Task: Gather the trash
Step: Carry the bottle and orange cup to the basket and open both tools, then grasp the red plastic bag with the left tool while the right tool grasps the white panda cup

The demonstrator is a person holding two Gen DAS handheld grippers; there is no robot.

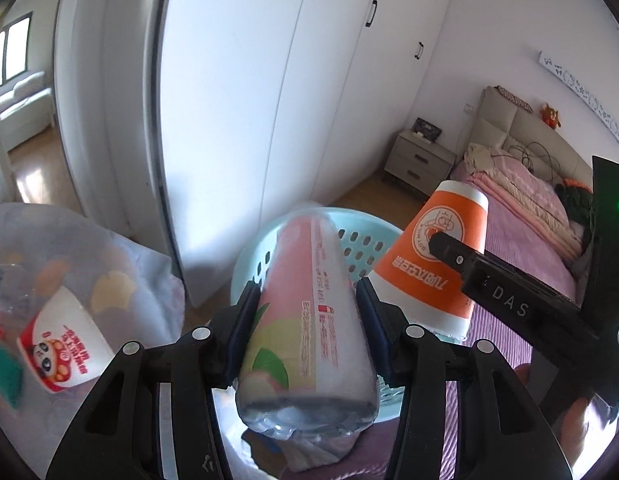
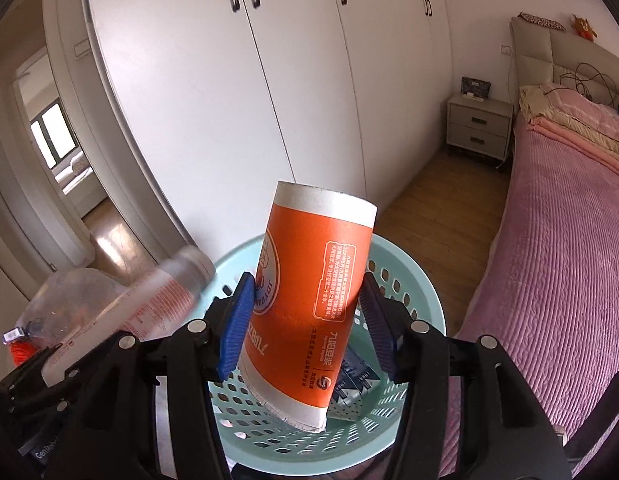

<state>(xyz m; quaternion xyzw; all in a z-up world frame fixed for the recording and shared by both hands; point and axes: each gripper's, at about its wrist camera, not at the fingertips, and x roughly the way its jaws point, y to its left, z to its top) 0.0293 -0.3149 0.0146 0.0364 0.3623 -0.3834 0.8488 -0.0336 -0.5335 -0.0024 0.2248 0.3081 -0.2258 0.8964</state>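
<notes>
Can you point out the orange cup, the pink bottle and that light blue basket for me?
orange cup (image 2: 309,300): right wrist view, its printed side.
pink bottle (image 1: 305,312): left wrist view, its label.
basket (image 2: 425,292): right wrist view, its far rim.

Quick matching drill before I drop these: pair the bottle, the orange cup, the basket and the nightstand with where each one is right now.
Things:
1. bottle
2. orange cup
3. basket
4. nightstand

Places:
A. on the floor between wardrobe and bed
B. in the left gripper
C. below both grippers, beside the bed
D. in the right gripper

Pairs: 1-B, 2-D, 3-C, 4-A
</notes>
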